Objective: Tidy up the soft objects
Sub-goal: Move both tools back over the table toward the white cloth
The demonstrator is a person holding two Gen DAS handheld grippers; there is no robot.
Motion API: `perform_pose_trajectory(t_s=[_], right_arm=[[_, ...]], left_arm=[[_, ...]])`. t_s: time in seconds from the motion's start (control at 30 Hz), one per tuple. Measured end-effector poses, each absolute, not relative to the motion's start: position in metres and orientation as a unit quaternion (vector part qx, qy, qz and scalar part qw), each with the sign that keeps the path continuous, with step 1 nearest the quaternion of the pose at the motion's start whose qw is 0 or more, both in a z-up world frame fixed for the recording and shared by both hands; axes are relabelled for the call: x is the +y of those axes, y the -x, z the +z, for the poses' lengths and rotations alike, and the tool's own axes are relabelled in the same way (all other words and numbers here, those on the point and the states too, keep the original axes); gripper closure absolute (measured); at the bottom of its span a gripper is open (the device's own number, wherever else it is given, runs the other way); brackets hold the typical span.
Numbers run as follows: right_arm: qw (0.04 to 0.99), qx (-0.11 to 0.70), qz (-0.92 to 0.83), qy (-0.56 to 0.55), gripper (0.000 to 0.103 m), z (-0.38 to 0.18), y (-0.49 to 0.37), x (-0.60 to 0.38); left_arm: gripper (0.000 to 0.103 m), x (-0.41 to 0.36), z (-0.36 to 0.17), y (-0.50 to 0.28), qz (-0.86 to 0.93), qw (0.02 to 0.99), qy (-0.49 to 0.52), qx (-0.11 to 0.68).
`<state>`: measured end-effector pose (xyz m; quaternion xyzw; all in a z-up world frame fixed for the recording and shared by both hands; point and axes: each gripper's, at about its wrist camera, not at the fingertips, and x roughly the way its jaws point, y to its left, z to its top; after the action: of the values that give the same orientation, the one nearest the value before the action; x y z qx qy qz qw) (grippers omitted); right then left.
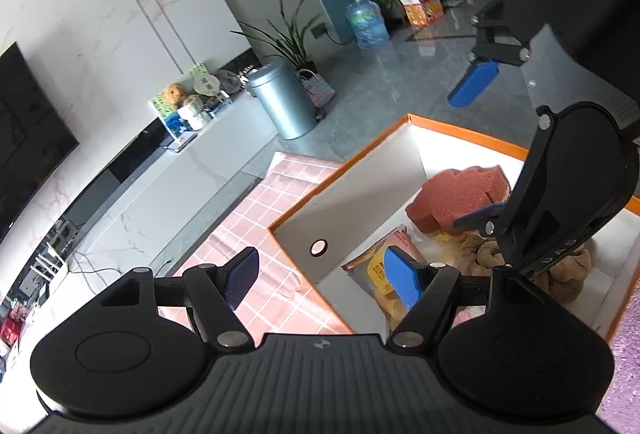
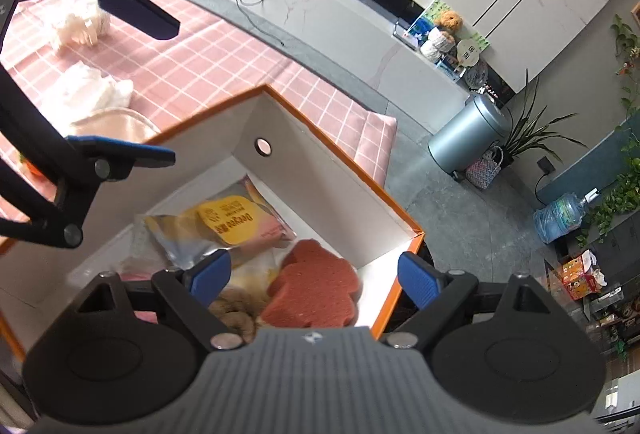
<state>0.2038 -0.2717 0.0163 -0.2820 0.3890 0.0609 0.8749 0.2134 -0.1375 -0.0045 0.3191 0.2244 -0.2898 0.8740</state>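
Note:
An orange-rimmed white box (image 1: pixel 344 170) (image 2: pixel 332 150) stands on a pink checked cloth. Inside it lie a red-brown sponge (image 1: pixel 460 194) (image 2: pixel 316 286), a yellow-labelled plastic packet (image 1: pixel 380 266) (image 2: pixel 232 222) and a brown fuzzy item (image 1: pixel 484 250) (image 2: pixel 236 308). My left gripper (image 1: pixel 324 278) is open and empty over the box's near-left wall. My right gripper (image 2: pixel 316 274) is open and empty above the sponge at the box's corner. Each gripper shows in the other's view, the right one (image 1: pixel 476 146), the left one (image 2: pixel 156 86).
On the pink cloth (image 2: pixel 192 62) outside the box lie white soft items (image 2: pixel 92 90), a fluffy cream piece (image 2: pixel 80 26) and a beige pad (image 2: pixel 116 126). A grey bin (image 1: pixel 284 98), plants and a water jug (image 1: pixel 366 20) stand on the floor beyond.

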Motion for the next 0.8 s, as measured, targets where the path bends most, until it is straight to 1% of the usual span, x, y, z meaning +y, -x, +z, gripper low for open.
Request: perform_pose_trajectory(t_s=[0.3, 0.8], right_arm=[[0.889, 0.359, 0.096, 0.267, 0.014, 0.029, -0.164, -0.243], [0.895, 0.319, 0.178, 0.254, 0.014, 0.029, -0.128, -0.174]], left_arm=[[0.019, -0.092, 0.014, -0.19, -0.277, 0.905, -0.233, 0.223], [0.019, -0.027, 0.014, -0.161, -0.231, 0.928, -0.165, 0.241]])
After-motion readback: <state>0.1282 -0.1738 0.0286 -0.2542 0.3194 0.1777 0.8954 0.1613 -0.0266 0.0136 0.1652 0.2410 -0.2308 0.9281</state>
